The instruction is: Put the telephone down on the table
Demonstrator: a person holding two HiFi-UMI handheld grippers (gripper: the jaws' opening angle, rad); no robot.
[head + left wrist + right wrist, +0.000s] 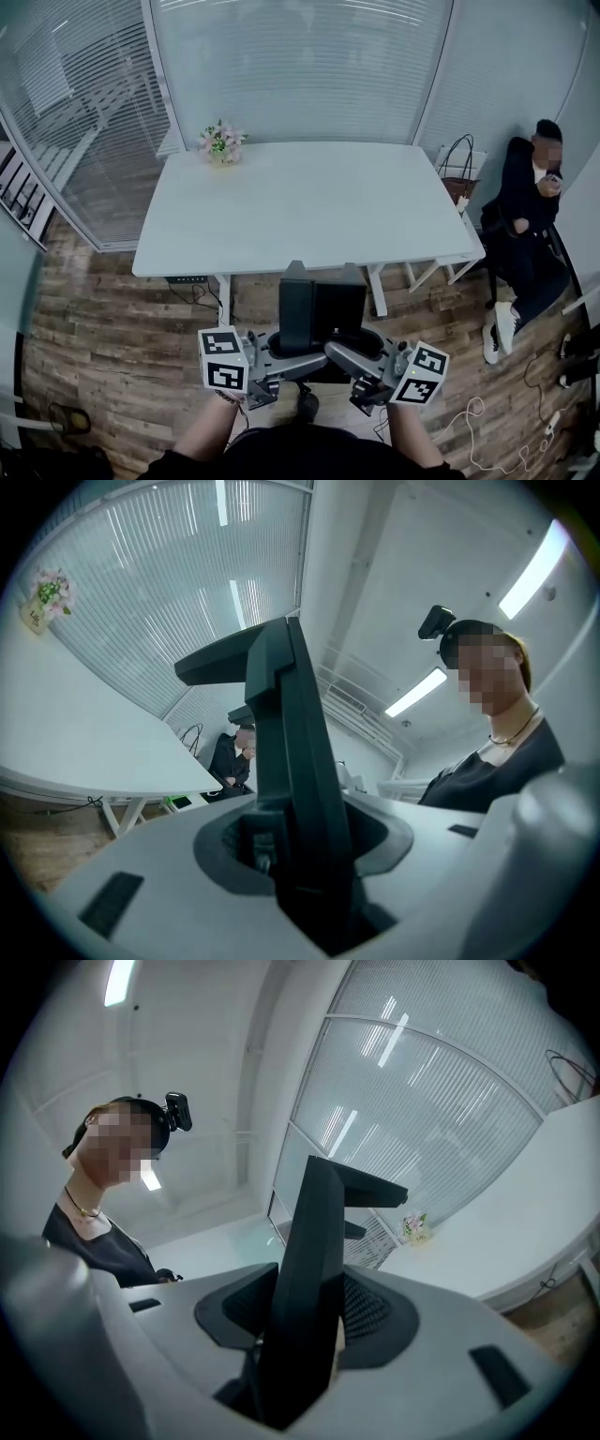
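A black telephone [322,317] hangs upright in the air in front of me, short of the near edge of the white table [300,211]. My left gripper [284,352] clamps its left lower side and my right gripper [349,356] its right lower side. In the left gripper view the telephone [292,761] stands as a dark slab pinched between the grey jaws. In the right gripper view the telephone [309,1279] fills the gap between the jaws in the same way. Its lower end is hidden by the jaws.
A small pot of pink flowers [221,143] stands at the table's far left corner. A person in dark clothes [525,211] sits to the right of the table, with a bag [459,173] beside them. Cables [469,412] lie on the wooden floor at the right. Glass walls with blinds stand behind.
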